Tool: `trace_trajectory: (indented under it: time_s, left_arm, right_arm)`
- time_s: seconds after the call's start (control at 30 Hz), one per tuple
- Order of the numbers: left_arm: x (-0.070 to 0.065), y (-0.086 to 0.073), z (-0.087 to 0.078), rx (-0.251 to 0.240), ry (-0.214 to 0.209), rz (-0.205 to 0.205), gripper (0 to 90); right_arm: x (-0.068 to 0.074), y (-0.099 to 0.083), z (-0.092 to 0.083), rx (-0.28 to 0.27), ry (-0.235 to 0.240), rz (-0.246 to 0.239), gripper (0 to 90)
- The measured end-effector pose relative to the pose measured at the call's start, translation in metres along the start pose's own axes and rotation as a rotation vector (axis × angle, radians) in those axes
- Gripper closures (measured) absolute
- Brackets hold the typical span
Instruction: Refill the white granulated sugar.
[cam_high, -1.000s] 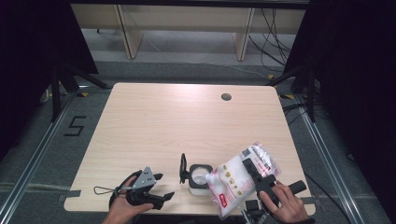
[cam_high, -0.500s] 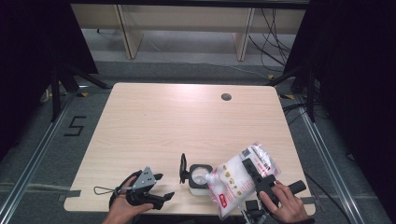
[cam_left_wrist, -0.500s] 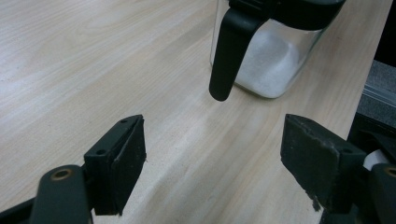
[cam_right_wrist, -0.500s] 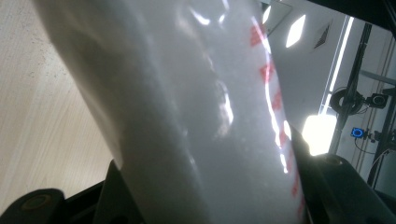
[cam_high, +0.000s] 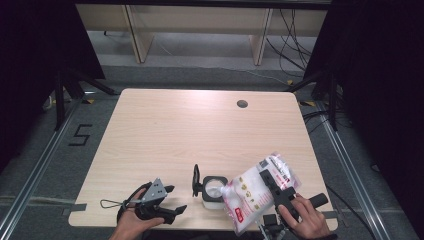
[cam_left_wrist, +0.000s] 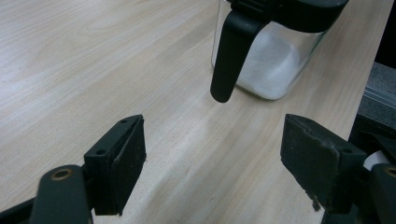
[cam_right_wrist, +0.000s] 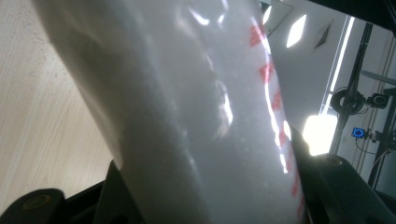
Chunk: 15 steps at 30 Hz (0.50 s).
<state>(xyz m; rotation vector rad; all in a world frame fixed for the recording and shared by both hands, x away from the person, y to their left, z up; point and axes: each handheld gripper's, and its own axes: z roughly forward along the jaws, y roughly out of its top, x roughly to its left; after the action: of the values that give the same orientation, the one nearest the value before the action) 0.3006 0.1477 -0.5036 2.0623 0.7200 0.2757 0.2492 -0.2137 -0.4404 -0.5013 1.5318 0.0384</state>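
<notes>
A white plastic bag (cam_high: 257, 192) with red print, full of white grains, hangs tilted over a square glass jar (cam_high: 214, 189) near the table's front edge. My right gripper (cam_high: 272, 185) is shut on the bag (cam_right_wrist: 196, 116), whose lower corner points down at the jar's mouth. The jar (cam_left_wrist: 268, 56) holds white grains and has a black rim, with its black lid (cam_high: 196, 180) flipped up on the left side. My left gripper (cam_high: 172, 200) lies low on the table to the left of the jar, open, with nothing between its pads (cam_left_wrist: 126, 158).
The pale wooden table (cam_high: 200, 130) has a round cable hole (cam_high: 242, 104) at the back right. Dark stands and cables flank the table on both sides. Pale cabinets stand beyond the far edge.
</notes>
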Motion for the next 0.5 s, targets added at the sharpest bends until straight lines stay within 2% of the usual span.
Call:
trace_trajectory:
  time_s: [0.07,0.1,0.13,0.17,0.23,0.3,0.33,0.43,0.5]
  left_arm:
    - [0.0016,0.0004,-0.001,0.009,-0.001,0.032,21.8]
    - [0.0017,0.0007,-0.0006,0.003,0.001,0.024,21.8]
    - [0.0,0.0007,-0.0005,0.008,-0.002,-0.012,21.8]
    - [0.0002,0.0005,0.0001,0.003,0.002,-0.006,21.7]
    - [0.0016,0.0002,-0.001,0.014,-0.004,0.035,21.8]
    - [0.0013,0.0004,-0.0007,0.002,0.003,0.018,21.8]
    - [0.0003,0.0003,-0.0004,0.004,0.004,-0.01,21.8]
    - [0.0003,-0.0002,-0.001,0.016,-0.002,0.006,21.8]
    - [0.0,0.0002,-0.0001,0.003,-0.001,-0.012,21.8]
  right_arm:
    - [0.0001,0.0001,-0.0001,0.002,0.005,-0.004,51.5]
    - [0.0002,0.0001,-0.0004,0.0,0.001,-0.003,51.5]
    - [0.0002,0.0001,-0.0005,-0.001,0.001,-0.003,51.5]
    - [0.0002,0.0001,-0.0003,-0.001,0.001,-0.002,51.5]
    - [0.0001,0.0002,0.0,0.001,0.002,-0.002,51.5]
    - [0.0003,0.0001,-0.0004,0.004,0.009,0.002,51.5]
    - [-0.0001,0.0,-0.0003,0.0,0.001,0.0,51.5]
    - [-0.0002,0.0,-0.0002,0.0,0.002,0.003,51.5]
    - [-0.0005,-0.0002,-0.0003,-0.004,-0.004,0.003,51.5]
